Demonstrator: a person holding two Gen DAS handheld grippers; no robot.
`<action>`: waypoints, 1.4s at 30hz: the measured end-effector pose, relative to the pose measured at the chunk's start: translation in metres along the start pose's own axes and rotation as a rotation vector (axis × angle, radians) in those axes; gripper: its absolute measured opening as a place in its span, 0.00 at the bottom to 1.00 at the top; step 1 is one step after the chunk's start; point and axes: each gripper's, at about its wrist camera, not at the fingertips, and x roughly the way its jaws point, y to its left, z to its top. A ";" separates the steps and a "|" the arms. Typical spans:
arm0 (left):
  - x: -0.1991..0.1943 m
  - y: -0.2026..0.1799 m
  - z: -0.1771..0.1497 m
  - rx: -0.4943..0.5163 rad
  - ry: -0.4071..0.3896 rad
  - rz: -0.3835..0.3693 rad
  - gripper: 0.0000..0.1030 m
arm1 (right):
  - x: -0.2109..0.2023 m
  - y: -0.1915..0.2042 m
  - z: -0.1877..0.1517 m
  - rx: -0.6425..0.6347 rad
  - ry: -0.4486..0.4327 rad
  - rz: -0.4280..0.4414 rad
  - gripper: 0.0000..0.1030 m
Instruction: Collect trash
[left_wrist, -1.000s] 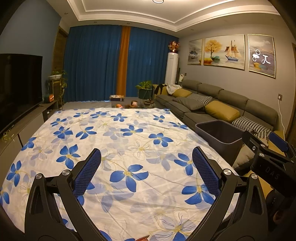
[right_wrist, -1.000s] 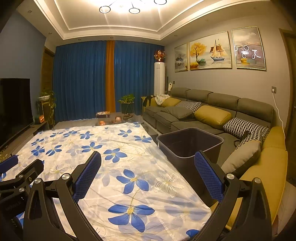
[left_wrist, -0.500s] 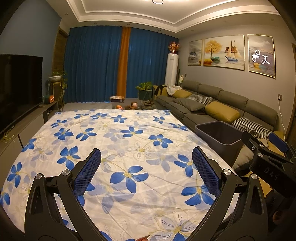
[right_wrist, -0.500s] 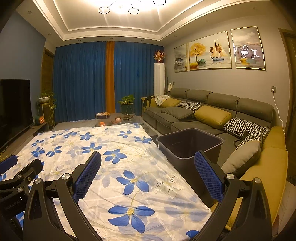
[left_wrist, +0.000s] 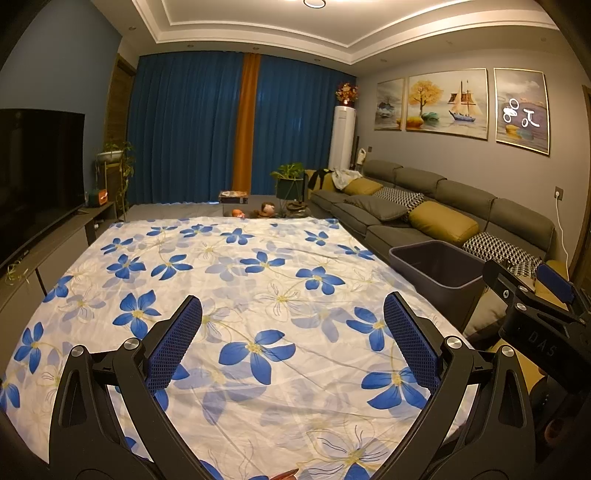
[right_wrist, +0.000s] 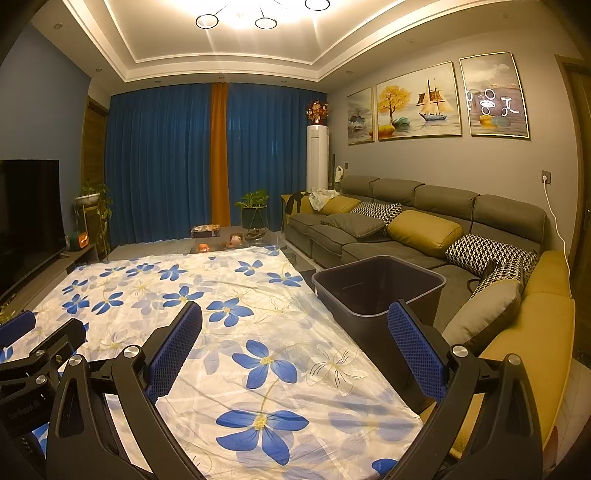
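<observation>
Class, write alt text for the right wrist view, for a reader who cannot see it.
The open right gripper hangs over a white cloth with blue flowers, holding nothing. A dark bin that looks empty stands at the cloth's right edge, in front of a grey sofa with mustard and patterned cushions. Part of the left gripper shows at the left edge.

Bin (right_wrist: 376, 291) mouth: open, unobstructed above
Left of bin: bare floral cloth (right_wrist: 236, 295)
Right of bin: sofa (right_wrist: 424, 225) blocks

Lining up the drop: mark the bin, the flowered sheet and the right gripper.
bin (right_wrist: 402, 272), right wrist view, far rim.
flowered sheet (right_wrist: 229, 273), right wrist view, bare middle.
right gripper (right_wrist: 295, 347), right wrist view, midway between its open fingertips.
</observation>
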 end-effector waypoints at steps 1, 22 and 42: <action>0.000 0.000 0.000 0.000 -0.001 0.000 0.94 | 0.000 0.000 0.000 0.000 0.000 -0.001 0.94; -0.001 0.000 0.001 -0.001 -0.001 0.002 0.94 | 0.000 0.001 0.002 0.002 -0.003 -0.001 0.94; -0.001 0.001 0.001 -0.005 0.004 -0.018 0.94 | -0.002 0.001 0.001 0.005 -0.006 -0.004 0.94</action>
